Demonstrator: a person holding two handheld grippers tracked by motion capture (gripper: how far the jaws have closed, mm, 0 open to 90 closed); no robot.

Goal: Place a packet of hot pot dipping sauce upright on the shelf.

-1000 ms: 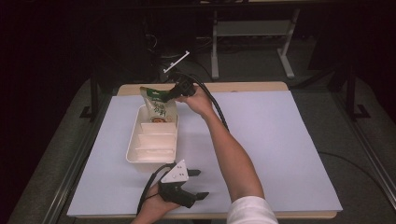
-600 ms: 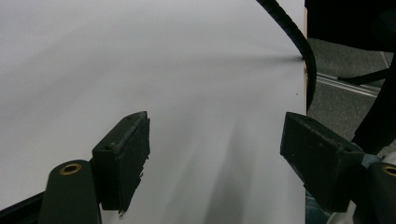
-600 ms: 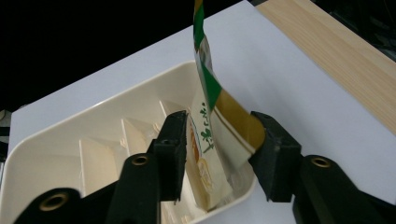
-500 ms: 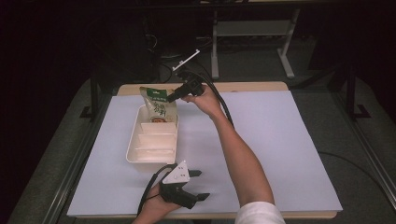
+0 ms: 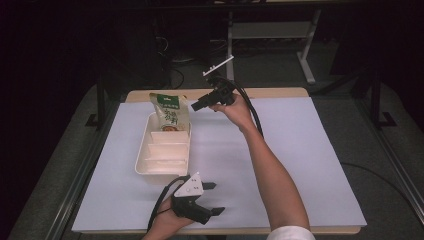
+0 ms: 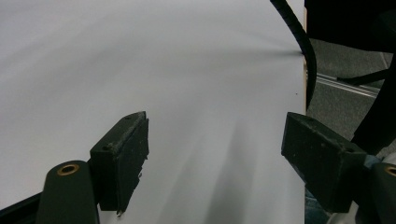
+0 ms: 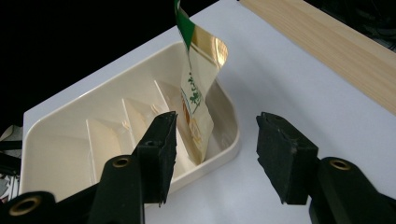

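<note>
A cream tray (image 5: 142, 161) with several divided compartments lies on the white table left of centre. A green and gold snack pouch (image 5: 170, 112) stands upright in its far compartment, leaning on the end wall. My right gripper (image 5: 199, 106) hovers open just right of the pouch, apart from it. In the right gripper view the pouch (image 7: 200, 95) rises from the tray (image 7: 60, 135) ahead of the spread jaws of the right gripper (image 7: 215, 156). My left gripper (image 5: 214, 198) rests open near the front edge; in its own view the left gripper (image 6: 215, 154) has bare table between its jaws.
A white sheet (image 5: 305, 150) covers the table, with a wooden strip (image 7: 327, 46) along the far edge. A black cable (image 6: 301, 51) trails across the sheet. Dark floor and a metal frame (image 5: 305, 55) lie beyond the table.
My right gripper has drawn back to the right and upward from the pouch's top, and now stands open. The pouch stays standing in the tray. The left gripper has not moved.
</note>
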